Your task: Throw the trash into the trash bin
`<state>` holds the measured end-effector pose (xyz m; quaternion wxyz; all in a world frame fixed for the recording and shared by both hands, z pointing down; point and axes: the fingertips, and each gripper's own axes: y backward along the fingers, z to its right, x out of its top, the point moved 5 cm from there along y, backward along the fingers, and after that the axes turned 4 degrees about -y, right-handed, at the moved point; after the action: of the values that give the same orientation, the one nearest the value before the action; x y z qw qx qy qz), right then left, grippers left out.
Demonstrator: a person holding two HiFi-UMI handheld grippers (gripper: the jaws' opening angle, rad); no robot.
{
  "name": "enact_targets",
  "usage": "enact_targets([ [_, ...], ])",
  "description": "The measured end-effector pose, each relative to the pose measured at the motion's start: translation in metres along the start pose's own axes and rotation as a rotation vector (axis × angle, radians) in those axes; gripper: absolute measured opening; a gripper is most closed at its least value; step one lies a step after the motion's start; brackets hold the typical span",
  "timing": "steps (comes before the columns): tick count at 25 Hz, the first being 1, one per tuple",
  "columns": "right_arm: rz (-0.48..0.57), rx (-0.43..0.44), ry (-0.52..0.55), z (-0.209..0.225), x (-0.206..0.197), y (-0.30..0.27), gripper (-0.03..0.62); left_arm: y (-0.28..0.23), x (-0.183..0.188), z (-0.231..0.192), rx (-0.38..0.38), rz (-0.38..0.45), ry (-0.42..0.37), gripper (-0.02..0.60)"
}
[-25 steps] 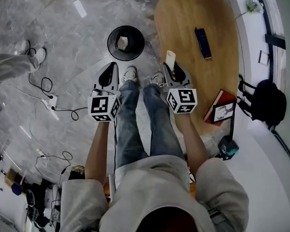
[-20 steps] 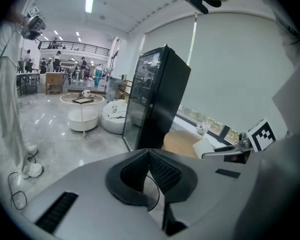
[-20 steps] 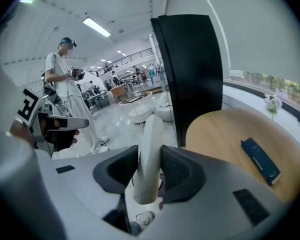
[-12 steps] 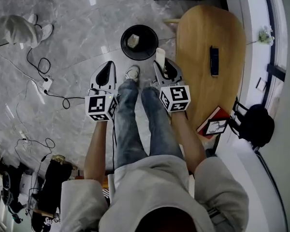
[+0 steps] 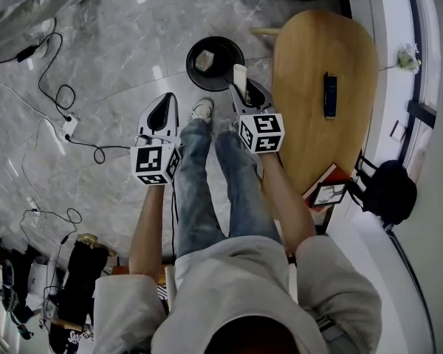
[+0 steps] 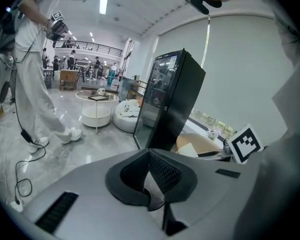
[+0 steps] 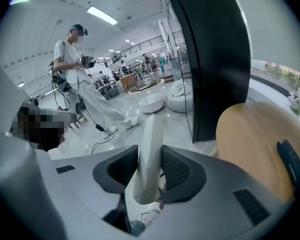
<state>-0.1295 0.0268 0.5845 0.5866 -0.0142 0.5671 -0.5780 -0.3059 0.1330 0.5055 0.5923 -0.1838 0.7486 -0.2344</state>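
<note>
The right gripper [image 7: 149, 173] is clenched on a pale, folded strip of trash [image 7: 149, 149], which stands upright between its pads and sticks out past the tips. Just ahead of those tips, on the floor, sits the round black trash bin [image 5: 226, 49]. The wooden surface [image 5: 317, 124] lies to this gripper's right. The left gripper [image 6: 151, 178], off to its left, is closed on nothing.

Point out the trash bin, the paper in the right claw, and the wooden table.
bin [image 5: 196, 76], head view, on its dark inner wall.
paper [image 7: 148, 154], right gripper view, at the middle of the white strip.
table [image 5: 310, 131], head view, on the bare wooden top.
</note>
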Motion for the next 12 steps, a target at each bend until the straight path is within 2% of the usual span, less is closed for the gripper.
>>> enact_targets([
  [12, -0.207, -0.038, -0.043, 0.016, -0.037, -0.061, 0.160, 0.005, 0.000, -0.014, 0.006, -0.005, 0.003, 0.018],
])
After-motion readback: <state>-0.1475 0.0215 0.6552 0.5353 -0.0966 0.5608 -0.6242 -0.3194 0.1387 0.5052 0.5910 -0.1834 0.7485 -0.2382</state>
